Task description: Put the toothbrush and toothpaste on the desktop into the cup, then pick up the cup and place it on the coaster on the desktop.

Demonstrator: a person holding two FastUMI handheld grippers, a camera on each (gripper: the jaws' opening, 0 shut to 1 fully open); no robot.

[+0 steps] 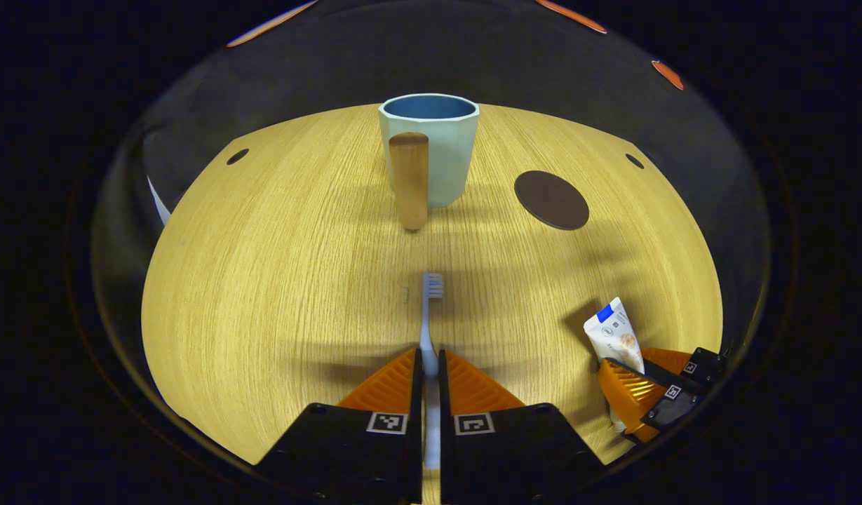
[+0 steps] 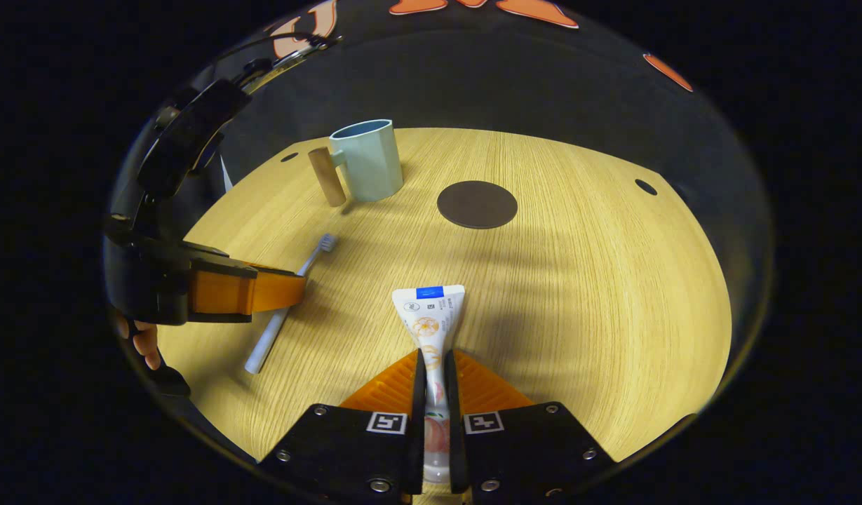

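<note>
A pale blue cup (image 1: 434, 151) with a wooden handle (image 1: 409, 179) stands upright at the far middle of the desk, and a dark round coaster (image 1: 551, 200) lies to its right. My left gripper (image 1: 431, 359) is shut on the handle of the toothbrush (image 1: 431, 308), whose bristles point toward the cup. In the right gripper view, my right gripper (image 2: 434, 361) is shut on the white toothpaste tube (image 2: 429, 315), low over the desk. Farther off in that view are the cup (image 2: 366, 165), the coaster (image 2: 477, 204), the toothbrush (image 2: 269, 337) and the left gripper (image 2: 294, 286). In the left gripper view, the right gripper (image 1: 630, 361) holds the toothpaste (image 1: 615, 330) at lower right.
The wooden desktop (image 1: 276, 280) has small dark holes near its far corners (image 1: 237, 156) (image 2: 646, 186). A hand (image 2: 143, 344) holds the left gripper at the desk's left edge. The booth's black wall stands behind the desk.
</note>
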